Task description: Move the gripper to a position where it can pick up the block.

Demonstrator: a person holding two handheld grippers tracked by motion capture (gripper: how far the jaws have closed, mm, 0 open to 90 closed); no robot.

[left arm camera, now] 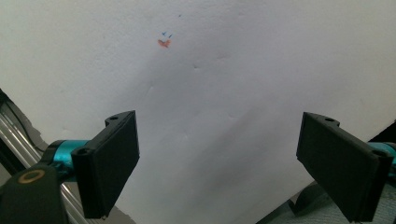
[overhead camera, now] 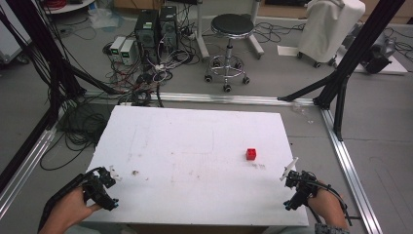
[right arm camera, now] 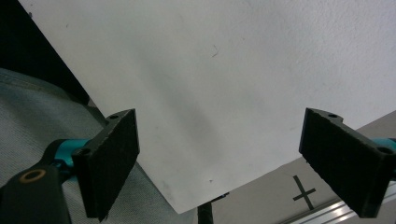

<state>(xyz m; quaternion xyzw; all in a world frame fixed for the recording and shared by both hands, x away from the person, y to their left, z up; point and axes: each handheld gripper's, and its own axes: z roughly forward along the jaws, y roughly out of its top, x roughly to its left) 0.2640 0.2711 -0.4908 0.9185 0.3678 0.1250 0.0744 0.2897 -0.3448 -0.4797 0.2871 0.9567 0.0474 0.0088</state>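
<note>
Both tools sit at the near corners of the white table (overhead camera: 195, 146), the left gripper (left arm camera: 217, 168) and the right gripper (right arm camera: 219, 163) each with jaws spread wide and nothing between them. The small red cube (overhead camera: 251, 154) stands alone toward the right, apart from the right gripper. I see no containers anywhere; a hasty reach could, I'd guess, knock that light cube skidding off the near edge.

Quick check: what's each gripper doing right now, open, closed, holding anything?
Left gripper: open, holding nothing.
Right gripper: open, holding nothing.
</note>
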